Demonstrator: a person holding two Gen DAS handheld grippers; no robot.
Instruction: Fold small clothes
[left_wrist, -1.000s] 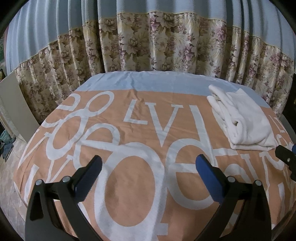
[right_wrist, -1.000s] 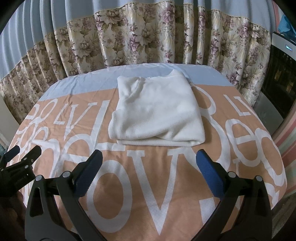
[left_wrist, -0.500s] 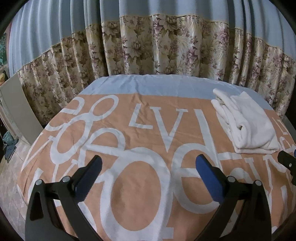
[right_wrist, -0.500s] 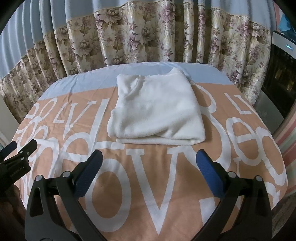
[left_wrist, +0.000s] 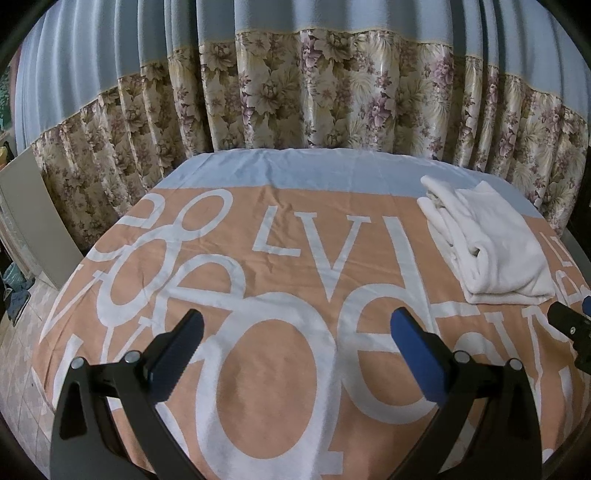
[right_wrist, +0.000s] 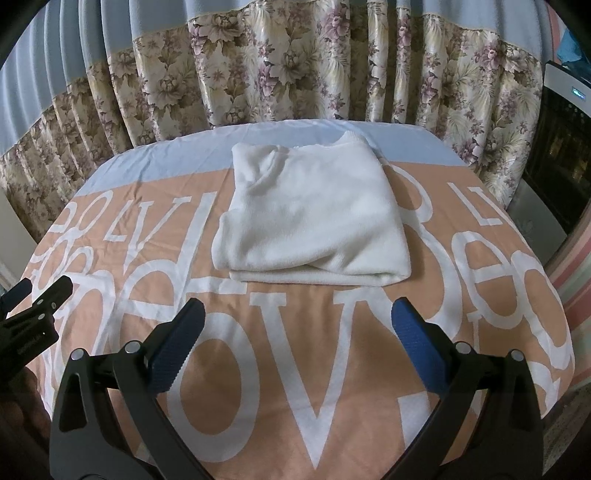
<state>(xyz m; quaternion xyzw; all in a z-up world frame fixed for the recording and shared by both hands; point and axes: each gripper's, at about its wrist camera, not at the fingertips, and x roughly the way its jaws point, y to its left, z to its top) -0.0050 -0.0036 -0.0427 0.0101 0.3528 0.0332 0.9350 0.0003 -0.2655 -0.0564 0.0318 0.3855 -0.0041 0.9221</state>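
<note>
A white folded garment (right_wrist: 314, 218) lies flat on the orange blanket with white letters (right_wrist: 295, 350), toward the far side. In the left wrist view it lies at the right (left_wrist: 491, 243). My right gripper (right_wrist: 293, 325) is open and empty, held above the blanket a short way in front of the garment. My left gripper (left_wrist: 295, 332) is open and empty over the bare blanket, well left of the garment. Each gripper's tip shows at the edge of the other's view.
A floral and blue curtain (left_wrist: 314, 92) hangs close behind the table. A dark appliance (right_wrist: 561, 122) stands at the right. A pale board (left_wrist: 33, 214) and tiled floor are at the left, past the blanket's edge.
Both grippers have drawn back and risen a little from the table; the garment looks slightly farther away. The garment itself has not moved. Both grippers stay open.
</note>
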